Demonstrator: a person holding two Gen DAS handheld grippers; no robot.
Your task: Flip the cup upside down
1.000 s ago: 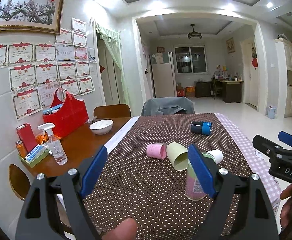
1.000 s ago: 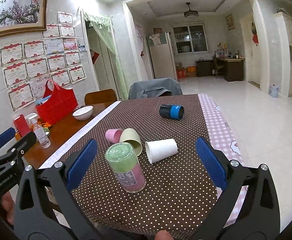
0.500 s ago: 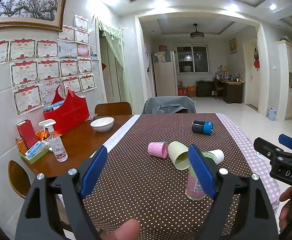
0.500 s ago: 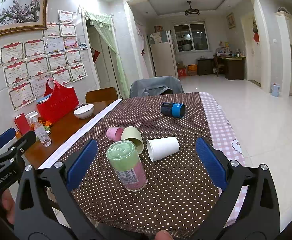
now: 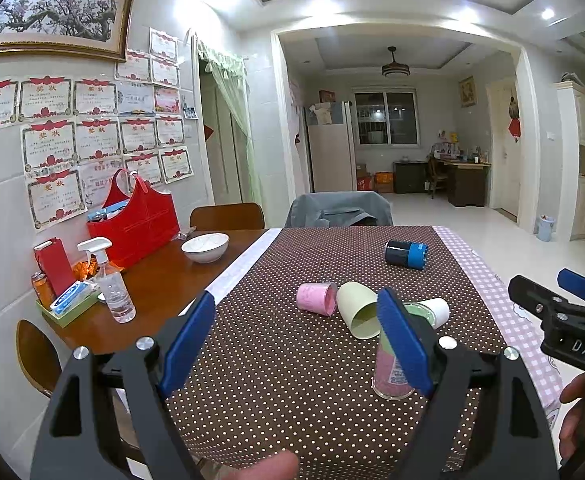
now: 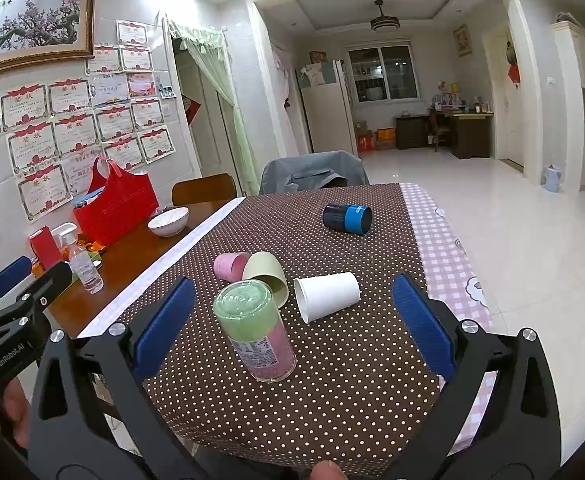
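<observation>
Cup (image 6: 257, 330) of clear plastic, green above and pink below, stands mouth-down on the dotted cloth of the surface (image 6: 332, 400), just ahead of the right claw (image 6: 290, 330) and between its two blue pads, touching neither. Its closed base faces up and its rim sits flat on the cloth, so by this look the flip is already done for this one.

Over the last second little has changed: the cup has kept its spot and its pose, and the right claw has stayed wide open and empty, drawing back only slightly if at all. That steadiness suggests the cup was let go cleanly and is stable, not rocking.

The left claw (image 5: 298, 338) is likewise spread wide and holds nothing; from its view the cup (image 5: 390, 372) lies just beyond and partly behind its right-hand pad.

Farther ahead of both claws four more cups lie on their sides: a pink cup (image 6: 230, 266) and a pale yellow cup (image 6: 266, 274) touching each other directly beyond the flipped one, a white paper cup (image 6: 326, 296) to the right of those, and a dark cup with a blue band (image 6: 346, 219) well beyond. If more flipping is wanted, the white one looks the easiest next pick for the right claw.
</observation>
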